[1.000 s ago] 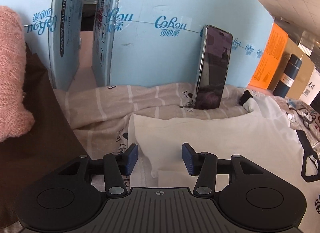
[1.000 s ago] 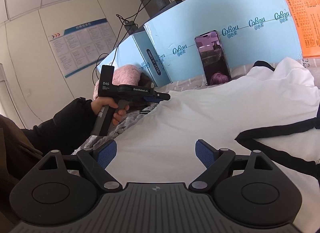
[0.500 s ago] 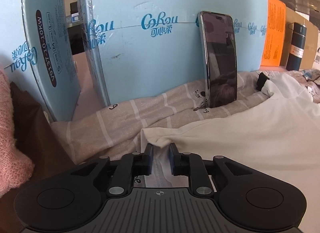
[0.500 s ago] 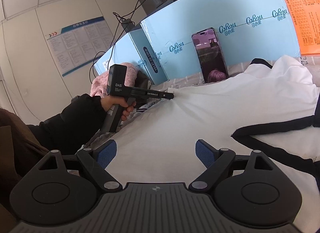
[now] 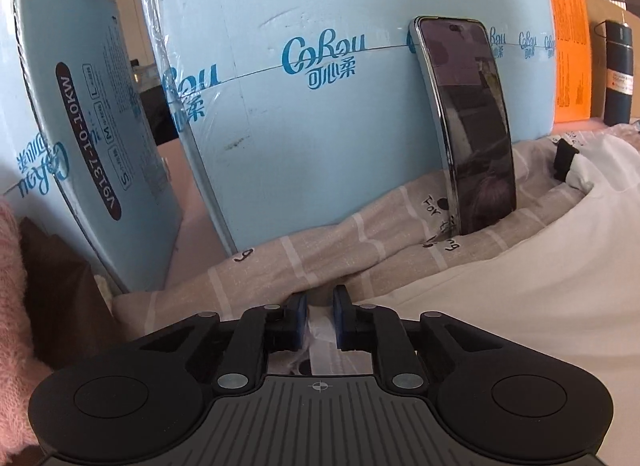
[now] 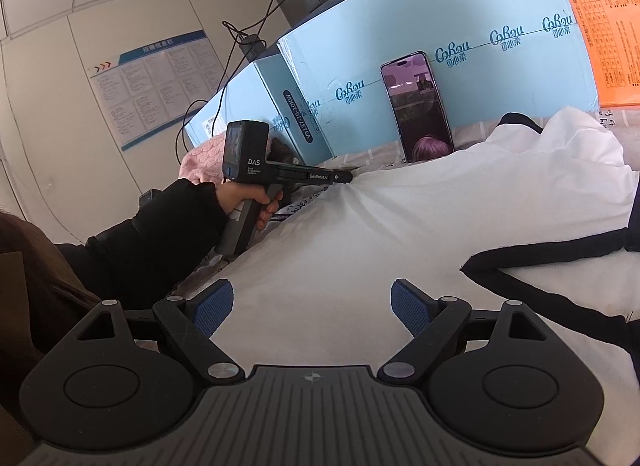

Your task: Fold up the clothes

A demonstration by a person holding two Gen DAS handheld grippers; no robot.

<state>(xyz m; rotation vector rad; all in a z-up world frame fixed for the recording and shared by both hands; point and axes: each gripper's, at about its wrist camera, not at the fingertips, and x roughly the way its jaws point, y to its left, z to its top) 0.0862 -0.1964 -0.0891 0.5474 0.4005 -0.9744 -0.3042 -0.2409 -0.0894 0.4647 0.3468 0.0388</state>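
The white T-shirt (image 6: 400,225) with black trim lies spread over the striped bedsheet (image 5: 360,242), filling the near and right part of both views; its black-edged neckline (image 6: 540,262) shows at the right of the right wrist view. It looks like thin, limp knit cloth: light, soft, likely to sag and drag wherever it is not held, so a pinch at a corner or hem edge should serve better than a grab at the middle. The left gripper (image 5: 320,306) is at such an edge, at the shirt's far left corner, its jaws closing with a fold of white cloth between the blue pads (image 5: 301,318); whether they already press firmly on it I cannot tell for sure, though the fabric looks bunched between them. The right gripper (image 6: 312,310) hovers over the shirt's near part with jaws spread wide and nothing between them. A smartphone (image 5: 468,125) leans upright against the pale blue tissue carton (image 5: 320,125) just behind the shirt, and a pull toward it could knock it over. A pink knitted garment (image 6: 200,161) and a dark brown one (image 5: 60,286) lie at the left, and a dark flask (image 5: 618,69) stands far right, well apart.
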